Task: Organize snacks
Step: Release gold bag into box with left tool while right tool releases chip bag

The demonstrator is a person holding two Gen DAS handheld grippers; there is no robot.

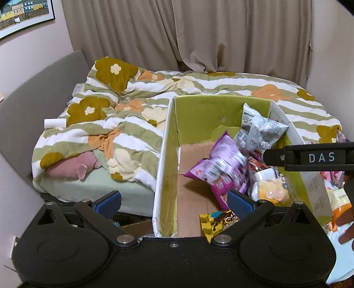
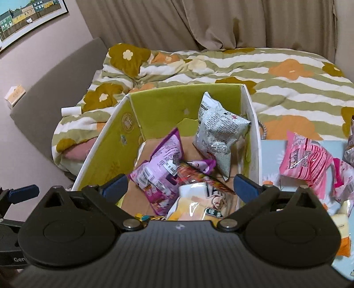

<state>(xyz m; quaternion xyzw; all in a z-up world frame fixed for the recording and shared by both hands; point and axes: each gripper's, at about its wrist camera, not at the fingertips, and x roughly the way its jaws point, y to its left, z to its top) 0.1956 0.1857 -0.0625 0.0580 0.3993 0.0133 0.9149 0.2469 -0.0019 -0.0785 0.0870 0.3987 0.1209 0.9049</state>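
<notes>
Against the far wall hang beige curtains (image 1: 199, 35), and a framed picture of coloured houses (image 2: 28, 20) sits on the left wall above a grey headboard (image 1: 44, 82). Beside it, a bed fills the middle of the room under a striped duvet with big flowers (image 1: 124, 93); a pink cushion (image 1: 73, 168) peeks from under its near left edge and a small white roll (image 1: 54, 123) lies on the duvet's left side. Nearer, an open cardboard box with green inner walls (image 1: 194, 115) rests against the bed. Snacks lie heaped toward its right side: a purple bag (image 1: 223, 164), a silver-grey bag (image 2: 218, 133) standing against the far right corner, a yellow-and-white pack (image 2: 194, 203) nearest, and a yellow checked pack (image 1: 218, 222) on the bare box floor.

Print on the bags is too blurred to read, and the red wrapper between them is mostly buried.

The left gripper (image 1: 174, 201) hovers with its jaws spread wide over the box's near left wall, nothing between them. The right gripper (image 2: 181, 186) is likewise fully spread above the heap, gripping nothing.

Only the right wrist view shows pink striped bags (image 2: 309, 159) lying outside the box on a pale blue surface (image 2: 271, 159) to the right, and a tissue box (image 2: 15, 95) on the headboard. Only the left wrist view shows dark fingertips at its right edge.
</notes>
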